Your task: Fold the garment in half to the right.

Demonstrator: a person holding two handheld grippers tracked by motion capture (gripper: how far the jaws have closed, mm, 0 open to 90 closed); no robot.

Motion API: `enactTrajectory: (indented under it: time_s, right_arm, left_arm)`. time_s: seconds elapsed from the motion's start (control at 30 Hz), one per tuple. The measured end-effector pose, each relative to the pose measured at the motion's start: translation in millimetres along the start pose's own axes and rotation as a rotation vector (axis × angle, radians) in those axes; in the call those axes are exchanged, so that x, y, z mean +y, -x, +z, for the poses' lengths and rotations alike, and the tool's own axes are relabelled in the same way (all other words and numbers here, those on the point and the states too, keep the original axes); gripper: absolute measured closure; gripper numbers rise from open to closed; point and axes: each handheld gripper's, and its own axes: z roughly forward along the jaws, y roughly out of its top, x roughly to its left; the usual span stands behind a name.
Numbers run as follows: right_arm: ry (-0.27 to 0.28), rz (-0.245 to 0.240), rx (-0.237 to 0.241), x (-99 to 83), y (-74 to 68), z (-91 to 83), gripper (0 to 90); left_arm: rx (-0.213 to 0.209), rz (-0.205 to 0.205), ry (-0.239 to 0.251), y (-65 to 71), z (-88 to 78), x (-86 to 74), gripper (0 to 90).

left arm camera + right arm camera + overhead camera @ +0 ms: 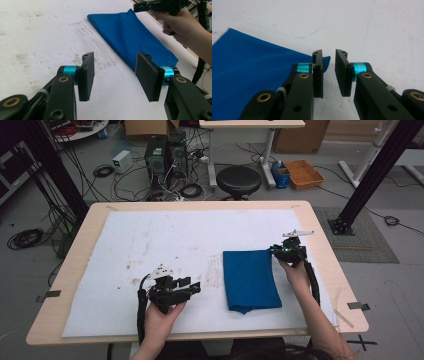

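A blue cloth (250,277), folded into a rectangle, lies flat on the white mat (170,235) right of centre. My right gripper (276,250) is at the cloth's far right corner, low over the mat. In the right gripper view its jaws (329,52) stand a narrow gap apart, with the cloth's corner tip (325,61) just beside the left pad and not pinched. My left gripper (194,285) rests near the front, left of the cloth, pointing toward it. Its jaws (116,55) are wide open and hold nothing; the cloth (130,37) and the other hand's gripper (140,6) lie beyond.
The mat is stained brown near its middle (137,265). The wooden table's right edge (332,265) runs close to my right hand. Beyond the far edge stand a black stool (238,180), computer towers (165,152), an orange crate (304,173) and floor cables.
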Motion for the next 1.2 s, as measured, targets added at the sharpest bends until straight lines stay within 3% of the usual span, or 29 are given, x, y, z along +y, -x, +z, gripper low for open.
enactTrajectory:
  time_s: [0.1, 0.17, 0.27, 0.33, 0.47, 0.57, 0.67, 0.7, 0.73, 0.77, 0.83, 0.9, 0.97, 1.03, 1.13, 1.2]
  right_arm:
    - [0.035, 0.002, 0.008, -2.4, -2.4, -18.1, 77.4]
    - [0.029, 0.028, 0.038, -7.0, -3.2, -25.0, 76.9]
    - [0.001, 0.084, 0.094, -15.0, -1.1, -21.5, 65.9]
    - [-0.034, 0.108, 0.122, -18.6, -0.4, -14.4, 66.2]
    - [-0.076, 0.071, 0.15, -22.3, -4.2, -7.1, 89.3]
    - [-0.075, 0.045, 0.134, -22.8, -4.1, -8.8, 90.0]
    - [-0.075, 0.051, 0.121, -23.7, -2.4, -11.5, 90.0]
    - [-0.061, 0.067, 0.124, -24.0, -0.7, -13.2, 86.1]
    - [-0.038, 0.091, 0.129, -24.0, 1.5, -15.1, 74.0]
    - [-0.02, 0.129, 0.142, -23.6, 4.7, -17.2, 71.6]
    - [-0.007, 0.158, 0.162, -23.3, 8.3, -17.7, 68.7]
    - [-0.013, 0.181, 0.161, -23.8, 9.4, -15.2, 61.7]
    - [-0.024, 0.213, 0.193, -25.2, 10.0, -8.8, 61.4]
    - [-0.031, 0.212, 0.2, -25.3, 8.8, -4.4, 65.4]
    - [-0.042, 0.17, 0.213, -24.6, 3.6, -1.2, 85.4]
    - [-0.043, 0.144, 0.198, -23.9, 2.2, -2.4, 90.0]
  left_arm:
    - [-0.001, -0.003, -0.002, -0.6, 0.9, 0.0, 49.5]
    - [-0.002, 0.0, -0.007, -0.4, 1.7, -0.2, 49.5]
    - [-0.006, 0.005, -0.017, 1.1, 3.6, -1.0, 49.5]
    - [-0.008, 0.006, -0.02, 2.6, 4.8, -1.6, 49.5]
    - [-0.007, 0.006, -0.024, 2.9, 5.1, -2.1, 49.5]
    - [-0.004, -0.002, -0.019, 0.8, 4.4, -1.9, 49.5]
    - [-0.003, -0.006, -0.015, -0.2, 3.5, -1.6, 49.5]
    - [-0.003, -0.01, -0.015, -0.1, 3.1, -1.6, 49.5]
    - [-0.002, -0.006, -0.015, -0.4, 2.9, -1.5, 49.5]
    - [-0.002, -0.006, -0.016, -0.5, 2.9, -1.5, 49.5]
    - [0.0, -0.006, -0.017, -0.7, 3.1, -1.5, 49.5]
    - [-0.002, -0.008, -0.016, -0.3, 3.4, -1.8, 49.5]
    - [-0.002, -0.003, -0.019, -0.1, 3.3, -1.9, 49.5]
    - [0.0, -0.003, -0.02, 0.2, 3.5, -2.1, 49.5]
    - [-0.002, -0.003, -0.021, -0.2, 3.2, -2.2, 49.5]
    - [0.001, -0.009, -0.017, -0.8, 3.2, -2.4, 49.5]
